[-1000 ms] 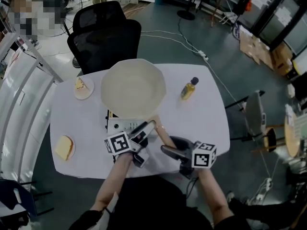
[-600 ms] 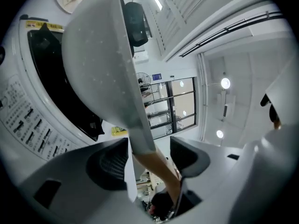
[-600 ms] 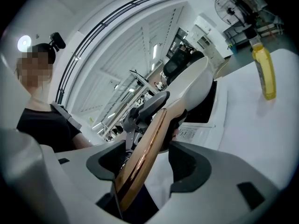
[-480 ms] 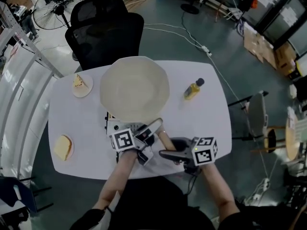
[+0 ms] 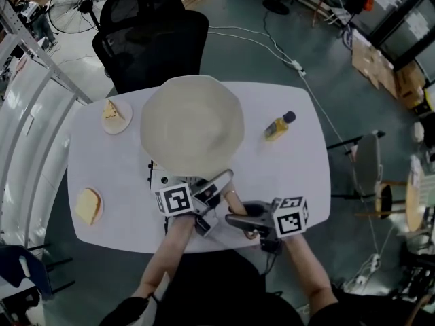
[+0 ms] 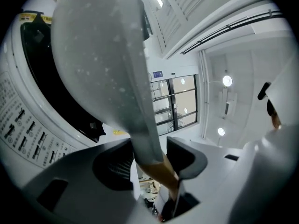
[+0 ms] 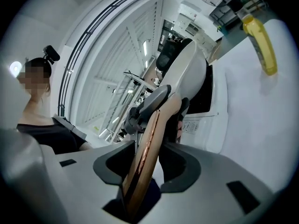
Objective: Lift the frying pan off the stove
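Overhead view of a white table (image 5: 292, 175). A stove (image 5: 162, 179) sits at the middle of its near edge, mostly hidden under a wide cream frying pan (image 5: 192, 124); only the control strip shows. The pan's wooden handle (image 5: 230, 192) runs toward you, and your grippers cover its near end. The food on the plates is too small to name for certain.

A small plate (image 5: 128, 123) at the far left corner holds a pale wedge (image 5: 111, 112). A second plate (image 5: 101, 212) by the left edge holds what looks like a bread slice (image 5: 87, 205). A bottle (image 5: 277, 128) of yellow liquid stands toward the right edge, well apart from the pan. The pan sits on the stove and shows only its plain cream inside.

Your left gripper (image 5: 221, 185) straddles the handle near the pan, where the grey neck meets the wood. Its jaws are closing, with a gap beside the handle. Your right gripper (image 5: 238, 217) straddles the wood nearer you. Its jaws are closing too, not yet pinching it.
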Tool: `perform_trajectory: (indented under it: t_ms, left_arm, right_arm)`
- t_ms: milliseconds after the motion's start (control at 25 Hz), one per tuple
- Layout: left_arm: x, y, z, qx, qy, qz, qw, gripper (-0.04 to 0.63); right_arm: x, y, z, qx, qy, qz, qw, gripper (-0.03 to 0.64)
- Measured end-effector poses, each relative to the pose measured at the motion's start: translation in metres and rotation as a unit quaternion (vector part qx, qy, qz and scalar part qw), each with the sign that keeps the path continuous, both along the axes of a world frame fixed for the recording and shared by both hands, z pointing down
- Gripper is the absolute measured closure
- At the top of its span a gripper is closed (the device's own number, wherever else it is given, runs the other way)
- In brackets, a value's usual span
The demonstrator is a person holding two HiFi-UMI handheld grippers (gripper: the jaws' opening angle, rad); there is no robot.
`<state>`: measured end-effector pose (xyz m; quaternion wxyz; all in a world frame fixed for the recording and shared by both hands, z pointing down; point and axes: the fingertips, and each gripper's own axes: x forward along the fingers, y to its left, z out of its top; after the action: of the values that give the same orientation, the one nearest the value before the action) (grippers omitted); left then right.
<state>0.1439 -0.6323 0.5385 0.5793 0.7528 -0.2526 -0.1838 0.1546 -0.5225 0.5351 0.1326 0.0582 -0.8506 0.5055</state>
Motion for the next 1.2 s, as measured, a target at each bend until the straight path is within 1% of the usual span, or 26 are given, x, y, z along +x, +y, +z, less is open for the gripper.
perform_trajectory:
  t_ms: [80,160,440,520,600,720,840,880,1000,1080,1200]
  left_arm:
    - [0.003,0.0,-0.001,0.017,-0.001,0.007,0.9998,0.381]
    - [0.003,0.001,0.0,0.026,-0.01,0.013,0.9995,0.381]
    - [0.001,0.002,-0.001,0.033,-0.022,0.026,0.9989,0.376]
    - [0.0,0.002,0.0,0.03,-0.028,0.03,0.9987,0.374]
    - [-0.001,0.003,-0.001,0.026,-0.026,0.032,0.9988,0.373]
    - [0.001,0.003,-0.005,0.03,-0.024,0.036,0.9986,0.37]
    - [-0.003,0.006,-0.005,0.029,-0.035,0.037,0.9983,0.37]
    - [-0.006,0.006,-0.006,0.027,-0.039,0.035,0.9983,0.37]
    - [-0.01,0.006,-0.012,0.033,-0.029,0.031,0.9986,0.37]
    - [-0.014,0.006,-0.014,0.03,-0.035,0.029,0.9985,0.37]
    - [-0.017,0.007,-0.019,0.046,-0.032,0.038,0.9977,0.37]
  right_arm:
    - [0.0,0.002,0.005,0.006,0.009,-0.001,1.0,0.462]
    - [0.001,0.003,0.009,0.01,0.01,0.002,1.0,0.465]
    - [-0.005,0.004,0.005,0.007,-0.006,0.022,1.0,0.463]
    - [-0.007,0.003,0.004,0.005,-0.014,0.031,0.999,0.463]
    - [-0.008,0.004,0.002,0.002,-0.021,0.036,0.999,0.46]
    - [-0.009,0.005,-0.001,0.009,-0.017,0.031,0.999,0.453]
    - [-0.012,0.007,-0.003,0.019,-0.011,0.025,0.999,0.449]
    - [-0.013,0.007,-0.004,0.02,-0.014,0.026,0.999,0.448]
    - [-0.017,0.006,-0.01,0.022,-0.026,0.035,0.999,0.448]
    - [-0.021,0.006,-0.013,0.028,-0.024,0.036,0.999,0.448]
    - [-0.027,0.008,-0.016,0.032,-0.018,0.034,0.999,0.448]
